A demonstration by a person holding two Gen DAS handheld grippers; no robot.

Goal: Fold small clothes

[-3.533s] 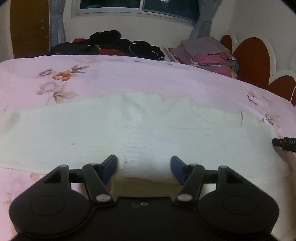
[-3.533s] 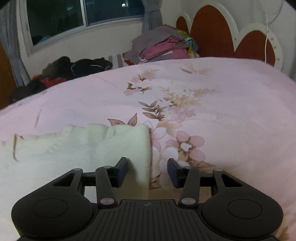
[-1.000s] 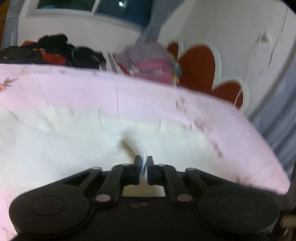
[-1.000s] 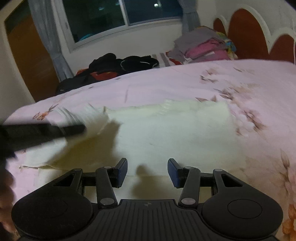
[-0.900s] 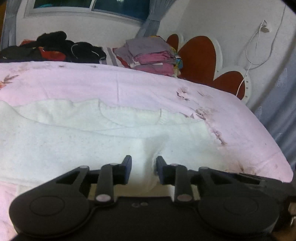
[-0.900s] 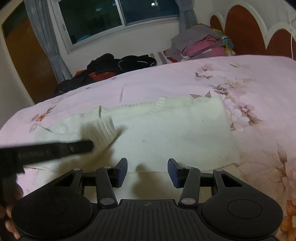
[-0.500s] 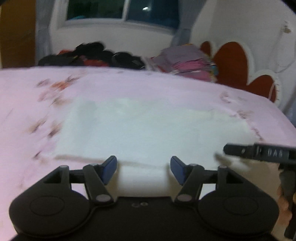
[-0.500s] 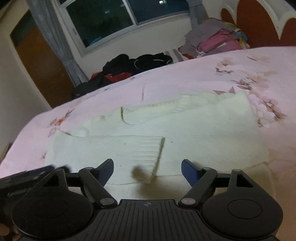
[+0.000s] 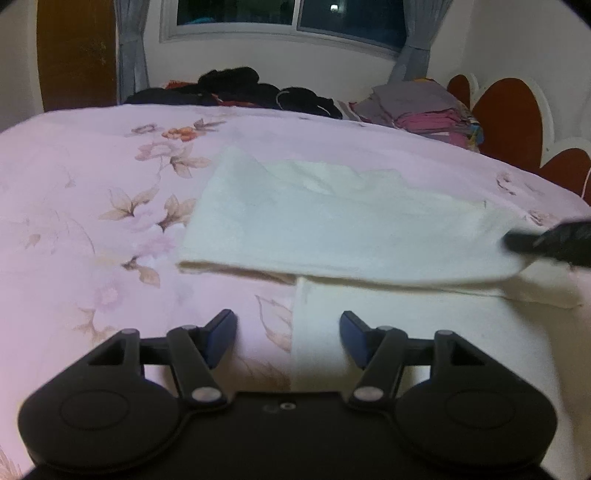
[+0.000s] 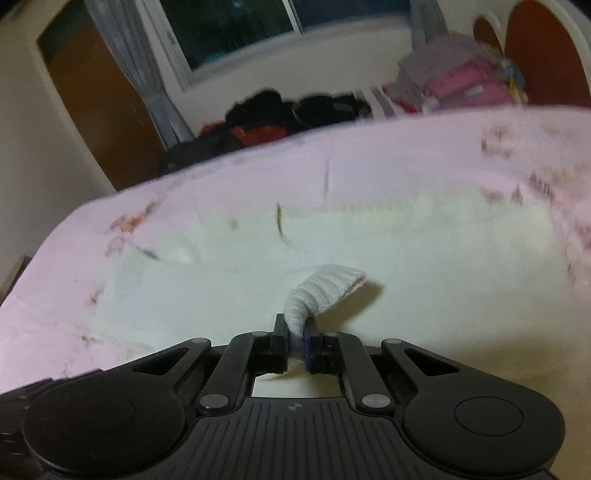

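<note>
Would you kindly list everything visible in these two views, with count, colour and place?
cream knitted garment: one, cream, spread mid-bed, partly folded
ribbed cuff: one, cream, pinched in right tool
floral pink bedsheet: one, pink, covering bed
dark clothes pile: one, black and red, far edge
folded clothes stack: one, grey and pink, by headboard
red scalloped headboard: one, far right
window: one, dark, back wall
left tool: open, over garment's near edge
right tool: shut on cuff

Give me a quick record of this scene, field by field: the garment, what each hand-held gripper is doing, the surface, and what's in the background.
garment: cream knit sweater, partly folded
left hand-held gripper: open, holding nothing, over sweater's edge
right hand-held gripper: shut on ribbed cuff
surface: pink floral bedspread
background: dark clothes pile, folded stack
</note>
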